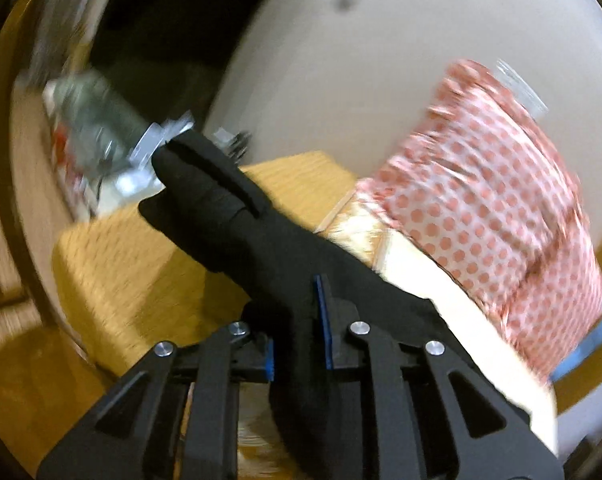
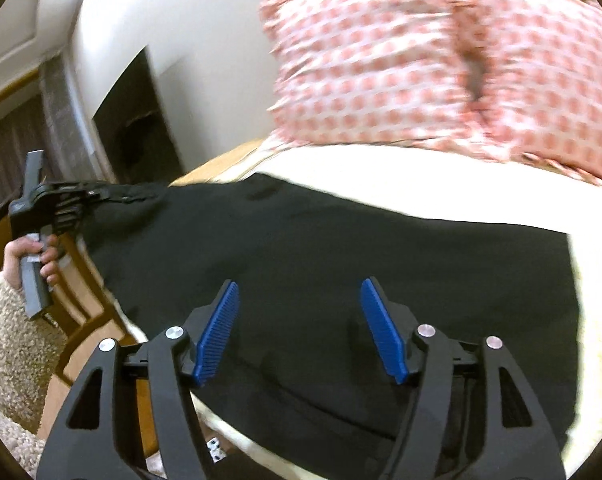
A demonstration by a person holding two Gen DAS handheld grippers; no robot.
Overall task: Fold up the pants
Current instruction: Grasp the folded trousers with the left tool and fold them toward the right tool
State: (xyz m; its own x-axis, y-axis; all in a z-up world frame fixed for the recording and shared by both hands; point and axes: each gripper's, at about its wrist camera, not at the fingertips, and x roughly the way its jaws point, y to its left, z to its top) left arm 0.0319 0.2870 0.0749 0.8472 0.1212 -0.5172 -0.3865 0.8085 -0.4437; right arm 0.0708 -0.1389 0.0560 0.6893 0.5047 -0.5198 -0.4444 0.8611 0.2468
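We see the pants (image 2: 341,264), matte black cloth, lying spread flat over a cream surface (image 2: 597,320) that covers most of the right wrist view. Our left gripper (image 1: 319,320) is clamped on one edge of them: in its own view the blue ribbed pads are pressed together with a thick black fold running out between them, raised off the surface. From the right side that gripper (image 2: 83,196) shows at the far left corner of the cloth, held by a hand (image 2: 29,256) in a nubbly beige sleeve (image 2: 9,340). Our right gripper (image 2: 299,332) hangs above the pants with its jaws apart, nothing between the blue pads. Behind lies a pillow (image 2: 421,60) in white cloth with red dots, lying on the cream surface beyond the pants. Yellow wood (image 1: 113,280) shows left of it.
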